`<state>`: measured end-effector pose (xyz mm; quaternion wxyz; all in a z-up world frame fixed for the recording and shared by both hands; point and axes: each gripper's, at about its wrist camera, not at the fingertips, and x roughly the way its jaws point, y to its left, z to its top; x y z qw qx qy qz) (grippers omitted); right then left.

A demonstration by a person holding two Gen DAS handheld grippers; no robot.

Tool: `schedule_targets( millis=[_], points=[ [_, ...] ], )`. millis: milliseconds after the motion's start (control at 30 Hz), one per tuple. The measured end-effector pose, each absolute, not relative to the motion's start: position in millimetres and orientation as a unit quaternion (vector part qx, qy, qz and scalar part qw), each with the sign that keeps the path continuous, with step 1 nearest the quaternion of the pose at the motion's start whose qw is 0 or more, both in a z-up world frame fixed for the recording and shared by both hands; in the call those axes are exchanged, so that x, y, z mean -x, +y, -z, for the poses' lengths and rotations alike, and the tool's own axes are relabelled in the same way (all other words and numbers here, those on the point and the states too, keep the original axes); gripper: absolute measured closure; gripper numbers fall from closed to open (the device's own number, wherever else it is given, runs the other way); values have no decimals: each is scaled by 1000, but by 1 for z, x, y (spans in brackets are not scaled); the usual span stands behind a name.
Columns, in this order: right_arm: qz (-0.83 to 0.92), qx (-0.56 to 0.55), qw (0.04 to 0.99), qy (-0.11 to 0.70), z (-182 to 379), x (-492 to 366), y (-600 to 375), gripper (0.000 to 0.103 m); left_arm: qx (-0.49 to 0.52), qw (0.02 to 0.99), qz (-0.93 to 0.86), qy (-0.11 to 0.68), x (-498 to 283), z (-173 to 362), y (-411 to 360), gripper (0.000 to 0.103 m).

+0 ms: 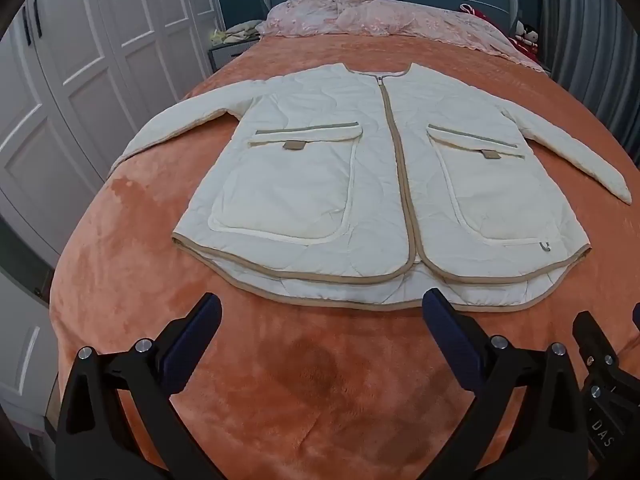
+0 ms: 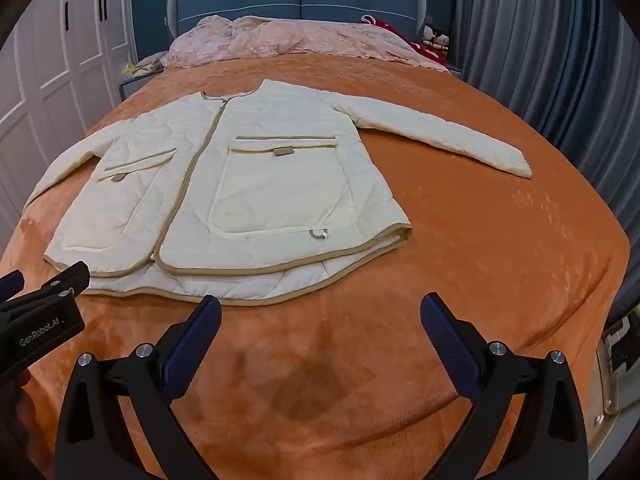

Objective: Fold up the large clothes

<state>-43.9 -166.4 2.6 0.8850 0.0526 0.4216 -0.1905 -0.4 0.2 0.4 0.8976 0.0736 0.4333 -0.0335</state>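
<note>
Likely the jacket [image 1: 380,184] is handling soft, puffy and light; both empty, wide-open grippers, left gripper [image 1: 322,320] and right gripper [image 2: 320,318], are hovering just short of its hem [image 1: 360,304], the place to grab.

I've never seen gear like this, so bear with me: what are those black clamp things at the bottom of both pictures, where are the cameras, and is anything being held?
They are hand-held grippers: a person carries one in each hand, and each has a wide-angle camera looking along its two fingers. One picture comes from the left gripper, the other from the right gripper. Both stand wide open and hold nothing. Ahead, on the orange blanket covering a bed, lies a cream quilted jacket, zipped, front up, sleeves spread out. It has not been folded yet. A pink cover is bunched by the headboard.
</note>
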Motion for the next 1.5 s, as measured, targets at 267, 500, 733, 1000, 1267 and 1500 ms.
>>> schedule_targets(
  millis=[267,500,733,1000,1267,1500],
  points=[
    [187,-55,890,413,-6,51,-162,5,-68,899,34,430,5,-15,4,5],
    [177,-57,893,411,-11,55,-159,5,-72,902,34,425,12,-9,7,5],
    [176,-55,894,408,-13,57,-157,5,-73,904,35,419,16,-10,7,5],
    [176,-56,894,408,-12,57,-156,5,-73,906,34,416,19,-12,7,5],
    [176,-54,894,408,-12,58,-155,5,-71,906,34,417,20,-11,8,5],
    [176,-55,894,408,-12,59,-153,5,-71,905,33,417,21,-9,8,5]
  ],
)
